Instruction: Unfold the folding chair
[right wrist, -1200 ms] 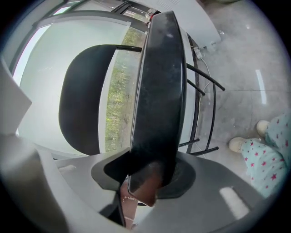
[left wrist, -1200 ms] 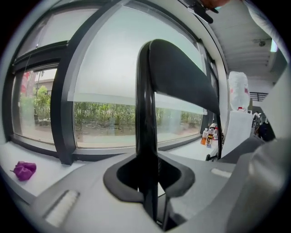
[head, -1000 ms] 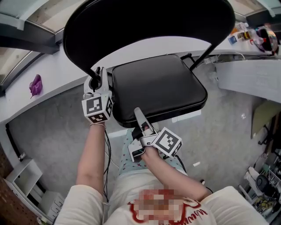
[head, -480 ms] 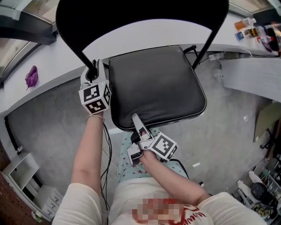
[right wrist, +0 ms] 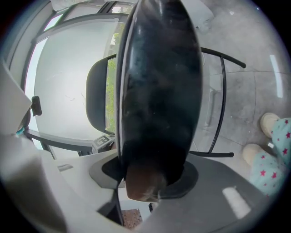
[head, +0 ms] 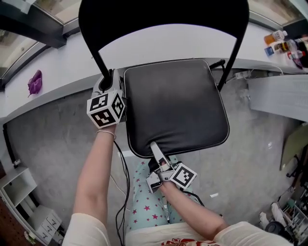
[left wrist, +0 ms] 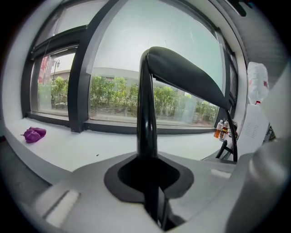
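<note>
Clamping the left back tube [head: 100, 63] of the chair [head: 163, 12], just beside the rear corner of the seat [head: 173, 105], the left gripper [head: 108, 81] has its jaws pressed tight on the black metal. The right gripper [head: 156, 151] pinches the middle of the seat's front edge; its jaws have just been opening a little, yet the padded rim fills the gap between them and the pads bear on it. The chair stands on the grey floor [head: 48, 139] against a white sill [head: 62, 72], with the seat lying flat towards the person
</note>
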The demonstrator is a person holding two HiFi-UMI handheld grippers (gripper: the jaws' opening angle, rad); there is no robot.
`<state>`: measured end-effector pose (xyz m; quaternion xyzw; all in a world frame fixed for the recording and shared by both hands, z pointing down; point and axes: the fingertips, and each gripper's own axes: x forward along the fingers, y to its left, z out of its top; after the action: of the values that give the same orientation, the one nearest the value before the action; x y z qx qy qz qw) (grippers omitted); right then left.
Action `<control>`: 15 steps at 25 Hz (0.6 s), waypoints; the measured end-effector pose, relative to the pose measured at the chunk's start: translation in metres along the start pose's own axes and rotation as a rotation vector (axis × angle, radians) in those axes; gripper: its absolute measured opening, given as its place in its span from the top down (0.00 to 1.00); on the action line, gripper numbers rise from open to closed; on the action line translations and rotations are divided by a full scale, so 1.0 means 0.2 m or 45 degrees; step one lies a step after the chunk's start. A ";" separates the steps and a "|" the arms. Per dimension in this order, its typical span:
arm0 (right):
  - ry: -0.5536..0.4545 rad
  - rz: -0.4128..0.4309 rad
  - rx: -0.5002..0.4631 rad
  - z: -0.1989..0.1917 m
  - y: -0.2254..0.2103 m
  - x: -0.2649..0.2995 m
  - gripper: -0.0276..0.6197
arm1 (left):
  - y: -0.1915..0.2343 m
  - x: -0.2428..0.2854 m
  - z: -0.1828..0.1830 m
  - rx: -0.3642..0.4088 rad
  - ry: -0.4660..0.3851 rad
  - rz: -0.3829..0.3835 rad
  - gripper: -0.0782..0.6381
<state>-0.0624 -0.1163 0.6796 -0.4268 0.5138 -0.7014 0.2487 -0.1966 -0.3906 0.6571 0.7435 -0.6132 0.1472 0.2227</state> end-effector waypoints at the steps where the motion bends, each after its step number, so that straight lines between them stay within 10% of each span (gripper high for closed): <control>1: -0.008 0.003 -0.012 0.00 -0.02 -0.01 0.63 | 0.00 0.00 -0.01 -0.006 -0.006 -0.007 0.83; 15: -0.021 0.217 -0.150 -0.07 -0.25 -0.11 0.64 | -0.02 -0.14 -0.07 0.046 -0.275 0.038 0.82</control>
<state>-0.0583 -0.0747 0.7168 -0.4012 0.5864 -0.6428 0.2864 -0.1978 -0.3591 0.6544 0.7498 -0.6417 0.0804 0.1399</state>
